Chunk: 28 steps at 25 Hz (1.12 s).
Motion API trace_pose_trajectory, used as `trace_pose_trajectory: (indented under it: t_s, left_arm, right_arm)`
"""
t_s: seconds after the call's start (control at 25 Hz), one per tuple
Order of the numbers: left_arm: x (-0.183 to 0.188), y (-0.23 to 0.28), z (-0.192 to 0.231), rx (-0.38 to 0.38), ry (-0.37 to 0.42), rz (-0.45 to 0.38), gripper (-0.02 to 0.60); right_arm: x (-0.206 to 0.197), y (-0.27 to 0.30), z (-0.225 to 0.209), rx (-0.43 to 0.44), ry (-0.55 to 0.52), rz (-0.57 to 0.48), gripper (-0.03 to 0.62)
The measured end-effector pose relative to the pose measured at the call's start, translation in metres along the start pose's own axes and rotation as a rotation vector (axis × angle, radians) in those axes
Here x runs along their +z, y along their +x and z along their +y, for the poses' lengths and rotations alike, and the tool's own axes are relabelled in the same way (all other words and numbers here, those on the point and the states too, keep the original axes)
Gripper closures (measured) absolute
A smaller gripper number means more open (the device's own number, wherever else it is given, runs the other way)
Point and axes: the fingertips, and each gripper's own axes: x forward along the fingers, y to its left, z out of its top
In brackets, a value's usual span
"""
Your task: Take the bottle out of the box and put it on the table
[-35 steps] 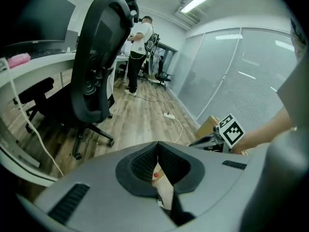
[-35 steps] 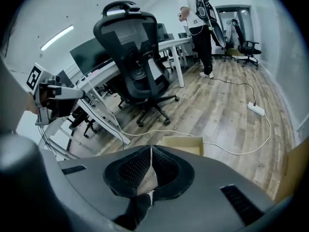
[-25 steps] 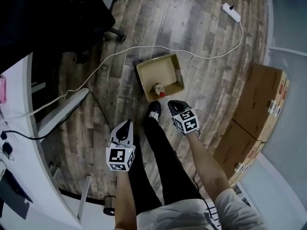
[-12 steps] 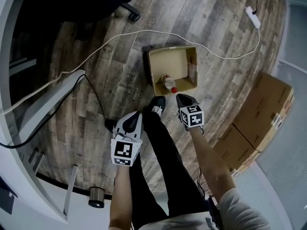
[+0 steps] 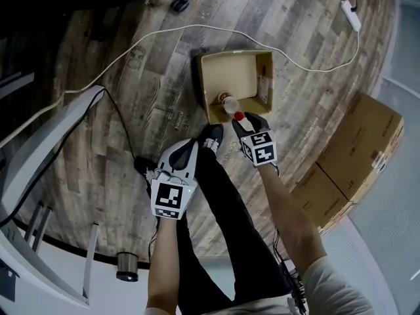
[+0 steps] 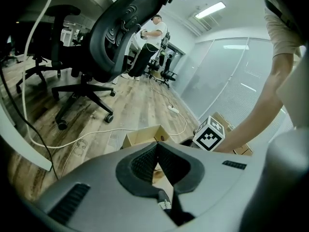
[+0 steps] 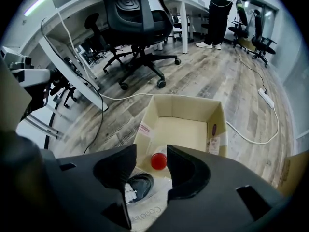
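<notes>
An open cardboard box sits on the wood floor. Inside, at its near edge, stands a clear bottle with a red cap. My right gripper hangs just above and in front of the cap, pointing steeply down. Its jaws have just been opening and now stand open; in the right gripper view the cap shows in the gap, untouched. My left gripper is to the left of the box beside the person's legs. Its jaws are shut on nothing.
Stacked cardboard cartons stand at the right. A white cable and a power strip lie on the floor beyond the box. The person's shoe is beside the box. Office chairs and desks stand farther off.
Both grippers have come down toward the floor. The right gripper has closed in on the bottle's cap at the box's near edge.
</notes>
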Motion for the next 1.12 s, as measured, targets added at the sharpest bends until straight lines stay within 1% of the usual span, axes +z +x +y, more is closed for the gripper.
trace_pose_trajectory:
  t_s: [0.08,0.12,0.28,0.4,0.48,0.52,0.56,0.64,0.76,0.88,1.0,1.12]
  left_arm:
    - [-0.006,0.007,0.001,0.000,0.003,-0.003,0.568]
    - [-0.008,0.010,0.001,-0.001,0.003,-0.004,0.568]
    - [-0.020,0.019,0.003,-0.013,0.001,-0.008,0.568]
    - [-0.028,0.019,0.007,-0.018,0.003,-0.011,0.568]
    - [-0.034,0.017,0.011,-0.018,0.013,-0.006,0.568]
    - [-0.036,0.015,0.013,-0.017,0.017,-0.002,0.568]
    - [-0.037,0.014,0.016,-0.015,0.020,0.000,0.568]
    - [-0.038,0.009,0.020,-0.011,0.017,-0.002,0.568]
    - [-0.036,0.000,0.020,-0.013,0.009,-0.012,0.568]
    - [-0.026,-0.015,0.017,-0.031,0.031,-0.020,0.568]
    - [-0.006,-0.035,0.014,-0.052,0.067,-0.032,0.568]
    - [0.018,-0.063,0.010,-0.065,0.103,-0.037,0.568]
  right_arm:
    - [-0.008,0.009,-0.001,0.005,-0.009,0.026,0.342]
    - [-0.013,0.014,-0.002,0.007,-0.016,0.046,0.338]
    - [-0.031,0.033,-0.009,-0.017,-0.035,0.107,0.338]
    - [-0.032,0.043,-0.014,-0.067,-0.070,0.108,0.341]
    - [-0.027,0.046,-0.014,-0.099,-0.110,0.100,0.361]
    - [-0.025,0.047,-0.014,-0.112,-0.137,0.097,0.396]
    - [-0.023,0.049,-0.014,-0.121,-0.162,0.098,0.408]
    - [-0.021,0.048,-0.015,-0.132,-0.198,0.119,0.411]
    - [-0.018,0.038,-0.015,-0.142,-0.212,0.145,0.413]
    - [-0.010,0.014,-0.010,-0.162,-0.202,0.133,0.413]
    - [0.008,-0.020,0.001,-0.180,-0.212,0.110,0.413]
    - [0.030,-0.062,0.020,-0.170,-0.233,0.079,0.413]
